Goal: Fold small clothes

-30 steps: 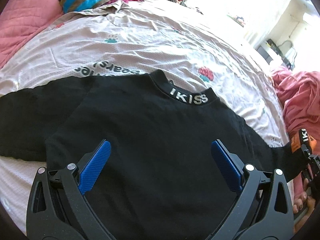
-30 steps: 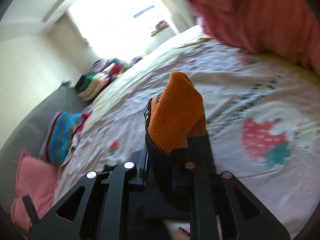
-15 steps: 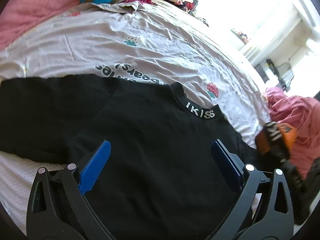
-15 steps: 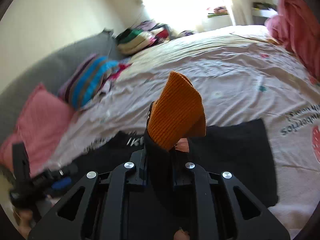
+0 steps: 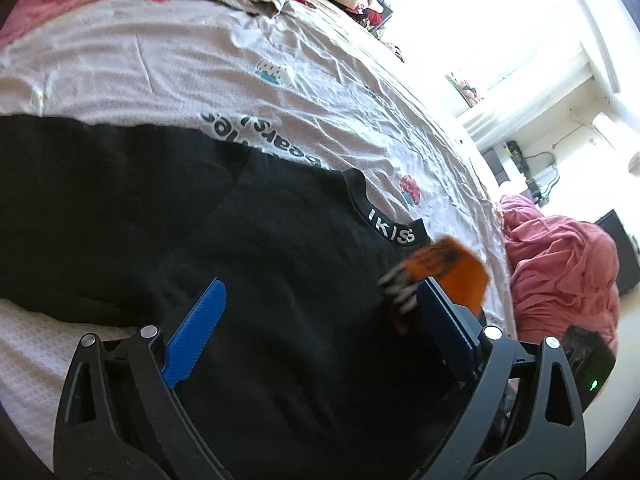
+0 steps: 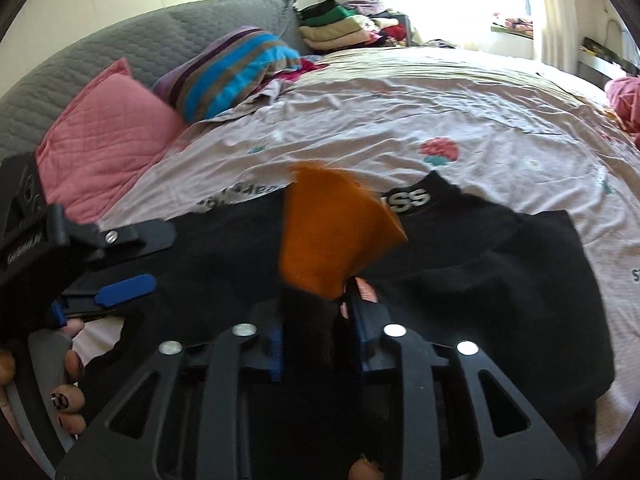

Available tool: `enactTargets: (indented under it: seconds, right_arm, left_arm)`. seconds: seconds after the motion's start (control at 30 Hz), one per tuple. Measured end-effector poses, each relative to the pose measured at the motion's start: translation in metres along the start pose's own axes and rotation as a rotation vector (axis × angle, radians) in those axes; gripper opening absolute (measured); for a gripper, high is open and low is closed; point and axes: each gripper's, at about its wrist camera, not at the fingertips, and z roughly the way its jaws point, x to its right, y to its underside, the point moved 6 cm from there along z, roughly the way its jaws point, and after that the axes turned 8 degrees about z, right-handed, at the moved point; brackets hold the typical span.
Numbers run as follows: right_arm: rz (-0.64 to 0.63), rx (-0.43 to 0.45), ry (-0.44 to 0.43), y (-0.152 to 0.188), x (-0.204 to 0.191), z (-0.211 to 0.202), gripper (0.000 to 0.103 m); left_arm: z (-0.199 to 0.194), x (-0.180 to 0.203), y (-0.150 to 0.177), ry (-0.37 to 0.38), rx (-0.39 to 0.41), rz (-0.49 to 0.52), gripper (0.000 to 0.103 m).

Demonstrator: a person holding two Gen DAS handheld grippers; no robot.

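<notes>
A black long-sleeve top [image 5: 280, 280] with a white-lettered collar [image 5: 390, 232] lies flat on the bed; it also shows in the right wrist view [image 6: 500, 280]. My right gripper [image 6: 316, 320] is shut on the sleeve's orange cuff [image 6: 328, 232] and holds it over the chest of the top, just below the collar. The cuff [image 5: 452, 268] shows blurred in the left wrist view. My left gripper [image 5: 320, 312] is open and empty, hovering low over the body of the top; its blue finger [image 6: 124, 284] shows at the left of the right wrist view.
The bed has a pale printed sheet [image 5: 200, 64]. A pink pillow [image 6: 108, 136] and a striped pillow [image 6: 236, 68] lie at the head. Folded clothes [image 6: 340, 28] are stacked behind. A pink blanket [image 5: 560, 272] is heaped at the right.
My right gripper has carried the orange cuff from the far right side in over the top's chest. The left gripper has stayed open and shifted slightly.
</notes>
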Motion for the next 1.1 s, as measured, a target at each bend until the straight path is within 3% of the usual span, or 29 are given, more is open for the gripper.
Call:
enactTargets:
  seconds: [0.13, 0.2, 0.3, 0.47, 0.6, 0.67, 0.7, 0.73, 0.9, 1.1]
  right_arm:
    - [-0.009, -0.038, -0.083, 0.008, -0.015, -0.002, 0.052]
    - [-0.017, -0.045, -0.112, 0.012, -0.02, -0.008, 0.066]
    - [-0.03, -0.038, -0.133, 0.017, -0.016, -0.024, 0.067]
    - [0.056, -0.038, -0.117, 0.019, 0.016, -0.043, 0.068]
    - [0.117, -0.005, -0.088, 0.015, 0.043, -0.06, 0.068]
    - [0.134, 0.013, -0.075, 0.013, 0.052, -0.066, 0.068]
    - [0.148, 0.019, -0.071, 0.012, 0.057, -0.069, 0.068]
    - [0.161, 0.024, -0.071, 0.011, 0.061, -0.072, 0.068]
    - [0.181, 0.048, -0.054, 0.008, 0.076, -0.082, 0.068]
    - [0.201, 0.055, -0.029, 0.009, 0.093, -0.088, 0.068]
  left_arm:
    - [0.003, -0.006, 0.003, 0.038, -0.014, -0.034, 0.086]
    - [0.005, -0.007, 0.005, 0.063, -0.023, -0.048, 0.084]
    - [0.01, -0.006, 0.011, 0.092, -0.047, -0.055, 0.078]
    - [0.021, -0.001, 0.02, 0.092, -0.069, -0.042, 0.056]
    - [0.03, 0.011, 0.027, 0.12, -0.096, -0.023, 0.035]
    - [0.034, 0.018, 0.03, 0.099, -0.102, 0.013, 0.024]
    - [0.037, 0.022, 0.031, 0.085, -0.101, 0.034, 0.011]
    - [0.038, 0.025, 0.032, 0.071, -0.097, 0.05, 0.005]
    - [0.026, 0.044, 0.018, 0.064, -0.043, 0.13, 0.001]
    - [-0.015, 0.067, -0.013, 0.062, 0.082, 0.202, 0.0]
